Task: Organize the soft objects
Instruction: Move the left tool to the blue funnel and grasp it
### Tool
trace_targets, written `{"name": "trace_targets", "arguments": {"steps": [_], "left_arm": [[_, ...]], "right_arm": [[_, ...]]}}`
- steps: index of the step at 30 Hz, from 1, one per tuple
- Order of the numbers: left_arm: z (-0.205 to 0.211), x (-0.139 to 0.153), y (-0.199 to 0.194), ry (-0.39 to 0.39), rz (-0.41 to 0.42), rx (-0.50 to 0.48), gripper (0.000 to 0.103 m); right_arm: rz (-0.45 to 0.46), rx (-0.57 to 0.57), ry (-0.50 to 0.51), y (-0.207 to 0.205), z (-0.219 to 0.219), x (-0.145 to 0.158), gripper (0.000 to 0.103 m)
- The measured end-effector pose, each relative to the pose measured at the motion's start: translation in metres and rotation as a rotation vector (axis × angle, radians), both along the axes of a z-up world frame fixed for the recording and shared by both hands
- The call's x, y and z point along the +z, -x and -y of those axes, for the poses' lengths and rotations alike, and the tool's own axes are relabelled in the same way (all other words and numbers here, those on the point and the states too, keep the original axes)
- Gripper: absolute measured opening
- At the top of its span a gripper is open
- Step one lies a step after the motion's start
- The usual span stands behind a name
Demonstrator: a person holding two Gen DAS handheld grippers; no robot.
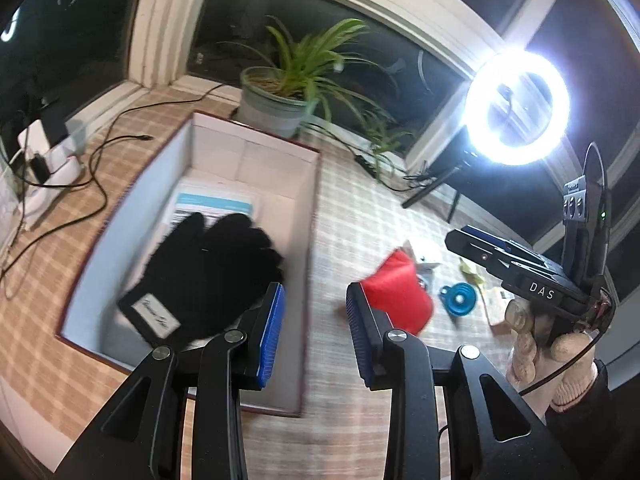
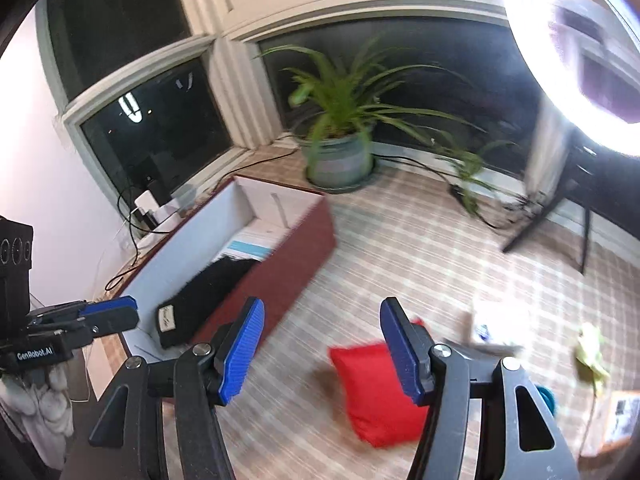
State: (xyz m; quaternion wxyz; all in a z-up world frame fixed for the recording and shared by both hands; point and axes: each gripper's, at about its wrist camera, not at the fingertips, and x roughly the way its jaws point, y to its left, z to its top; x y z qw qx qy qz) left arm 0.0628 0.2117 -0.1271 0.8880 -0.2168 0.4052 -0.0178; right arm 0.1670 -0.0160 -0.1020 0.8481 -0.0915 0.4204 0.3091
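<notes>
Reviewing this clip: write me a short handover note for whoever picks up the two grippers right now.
Left gripper: open, nothing between the pads, above the near right wall of the box.
Right gripper: open, empty, over the checked cloth near the red pouch.
Done: the black gloves lie inside the box on a printed sheet.
Left: the red pouch sits outside the box on the cloth, to its right. Probably next to go in. The blue funnel-like item and small bits beyond it are too blurred to judge as soft.
</notes>
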Motion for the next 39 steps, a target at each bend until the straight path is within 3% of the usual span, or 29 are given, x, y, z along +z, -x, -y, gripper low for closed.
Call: {"name": "trace_targets", "arguments": {"steps": [12,20,26,39], "left_arm": [[0.099,0.002,-0.003,0.033,0.017,-0.106,0.030],[0.187,-0.011,-0.013,-0.001,0.009,-0.201,0.031],[0.250,-0.026,-0.027,-0.004,-0.006,-0.264,0.031],[0.313,-0.056,-0.069,0.015,-0.045,-0.285,0.031]], "right_arm": [[0.058,-0.122,0.077,-0.008,0.145,0.022,0.057],[0.107,-0.139,0.120,-0.023,0.224,0.029,0.057],[0.079,-0.106,0.193,-0.050,0.257,0.020,0.058],[-0.055,0.011,0.363,-0.102,0.273,-0.032,0.058]]}}
